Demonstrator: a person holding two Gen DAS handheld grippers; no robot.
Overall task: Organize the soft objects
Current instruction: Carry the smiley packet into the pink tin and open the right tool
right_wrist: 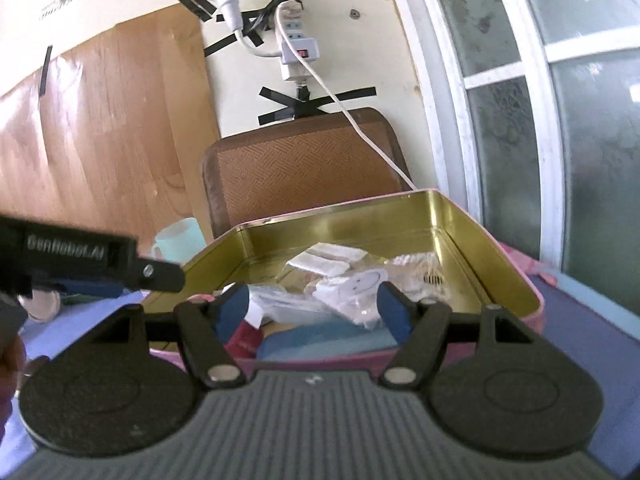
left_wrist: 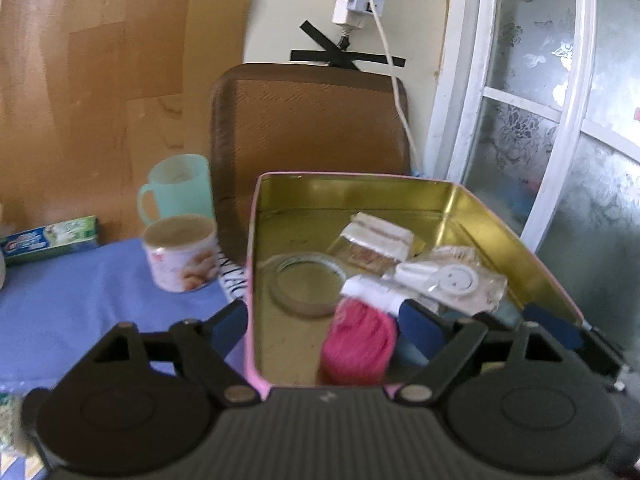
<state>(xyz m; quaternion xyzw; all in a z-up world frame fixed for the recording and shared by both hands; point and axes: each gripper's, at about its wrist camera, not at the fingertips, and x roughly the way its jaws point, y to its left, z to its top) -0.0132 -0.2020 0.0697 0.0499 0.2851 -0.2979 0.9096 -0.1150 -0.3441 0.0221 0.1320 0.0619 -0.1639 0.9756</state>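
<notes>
My left gripper (left_wrist: 322, 326) has its jaws spread wide, and they straddle the near left wall of the pink tin (left_wrist: 504, 232): the left blue pad (left_wrist: 228, 326) sits outside over the blue cloth (left_wrist: 80, 300), the right pad (left_wrist: 420, 320) inside the tin. Between them lies the pink yarn bundle (left_wrist: 358, 346), resting on the gold floor at the near edge of the tin. I cannot tell whether the right pad touches it; the left pad is clearly apart from it, so nothing is gripped. Further in the tin I see a clear glass lid (left_wrist: 306, 282) beside the yarn, a clear packet with a white smiley hook (left_wrist: 452, 280) to the right, and a packet with a white header (left_wrist: 374, 242) behind. My right gripper (right_wrist: 312, 308) is also spread wide, hanging just above the near rim of the tin (right_wrist: 500, 248) with nothing between its pads; under it I make out blue fabric (right_wrist: 320, 338) and a dark red piece (right_wrist: 246, 338) at the near end, blurred. The left gripper's body (right_wrist: 80, 260) shows at the left of the right wrist view. Outside the tin, on the cloth, stand a printed mug (left_wrist: 180, 256), a mint cup (left_wrist: 180, 188) behind it and a toothpaste box (left_wrist: 50, 238); a brown chair back (left_wrist: 312, 120) stands behind the tin.
</notes>
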